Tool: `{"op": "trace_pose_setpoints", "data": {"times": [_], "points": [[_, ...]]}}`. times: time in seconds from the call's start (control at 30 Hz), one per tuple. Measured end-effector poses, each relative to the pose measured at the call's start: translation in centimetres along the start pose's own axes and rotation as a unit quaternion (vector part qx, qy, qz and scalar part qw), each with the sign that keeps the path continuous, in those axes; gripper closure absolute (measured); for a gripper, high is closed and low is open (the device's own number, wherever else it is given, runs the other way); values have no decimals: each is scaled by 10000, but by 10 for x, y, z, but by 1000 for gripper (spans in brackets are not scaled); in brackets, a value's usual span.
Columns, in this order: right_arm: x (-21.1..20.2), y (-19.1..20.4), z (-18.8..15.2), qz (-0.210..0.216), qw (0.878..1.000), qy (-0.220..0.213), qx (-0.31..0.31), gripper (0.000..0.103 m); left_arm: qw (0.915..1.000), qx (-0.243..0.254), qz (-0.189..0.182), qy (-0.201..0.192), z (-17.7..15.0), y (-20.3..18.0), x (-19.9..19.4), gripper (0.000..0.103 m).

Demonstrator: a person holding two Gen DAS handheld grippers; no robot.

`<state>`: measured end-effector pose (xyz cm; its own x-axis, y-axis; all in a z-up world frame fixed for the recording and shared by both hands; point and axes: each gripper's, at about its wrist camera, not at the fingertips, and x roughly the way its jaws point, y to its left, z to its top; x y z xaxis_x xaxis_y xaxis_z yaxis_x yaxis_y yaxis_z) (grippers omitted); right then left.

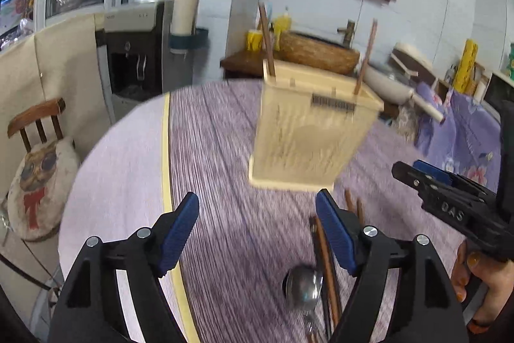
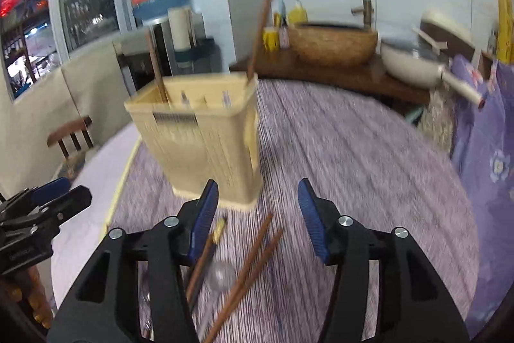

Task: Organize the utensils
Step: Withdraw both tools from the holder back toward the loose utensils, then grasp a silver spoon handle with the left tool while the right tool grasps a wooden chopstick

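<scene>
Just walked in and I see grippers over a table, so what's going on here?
A person holds two grippers, sorting utensils into a cream holder on the purple table. Two chopsticks already stand in it. Loose chopsticks and a metal spoon lie in front. The left gripper and right gripper are both open, holding nothing.

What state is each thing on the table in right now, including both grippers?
Holder: upright on the table, two chopsticks standing in it.
Loose chopsticks: lying flat on the table, outside the holder.
Spoon: lying on the table beside the chopsticks.
Left gripper: open, holding nothing.
Right gripper: open, holding nothing, above the loose chopsticks.
</scene>
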<state>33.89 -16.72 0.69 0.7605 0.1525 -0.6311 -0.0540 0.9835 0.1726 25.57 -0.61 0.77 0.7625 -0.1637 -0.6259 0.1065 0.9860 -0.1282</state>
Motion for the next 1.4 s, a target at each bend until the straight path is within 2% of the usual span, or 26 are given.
{"op": "trace_pose_setpoints", "data": {"times": [0.13,0.27,0.43,0.5,1.03,1.13,1.3,1.4], "points": [[15,-7,-28,70,9985,444,303,65,9991,142,62,397,-32,-5,9,40],[17,-6,-49,-41,9980,574,274,65,9969,173,-65,761,-56,-8,15,48],[10,-4,-66,-36,9979,597,240,65,9955,120,-167,928,-74,-10,10,56],[6,-4,-73,-41,9979,618,204,65,9952,93,-194,958,-77,-10,8,59],[-5,-17,-86,-105,9978,597,278,65,9921,295,-298,1185,-83,-39,18,59],[-5,-18,-88,-83,9975,620,316,65,9916,403,-200,1214,-86,-44,18,59],[-4,-19,-88,-45,9974,638,337,65,9905,402,-119,1313,-88,-45,20,74],[-3,-21,-89,-26,9971,661,365,65,9898,403,-130,1359,-88,-48,20,78]]}}
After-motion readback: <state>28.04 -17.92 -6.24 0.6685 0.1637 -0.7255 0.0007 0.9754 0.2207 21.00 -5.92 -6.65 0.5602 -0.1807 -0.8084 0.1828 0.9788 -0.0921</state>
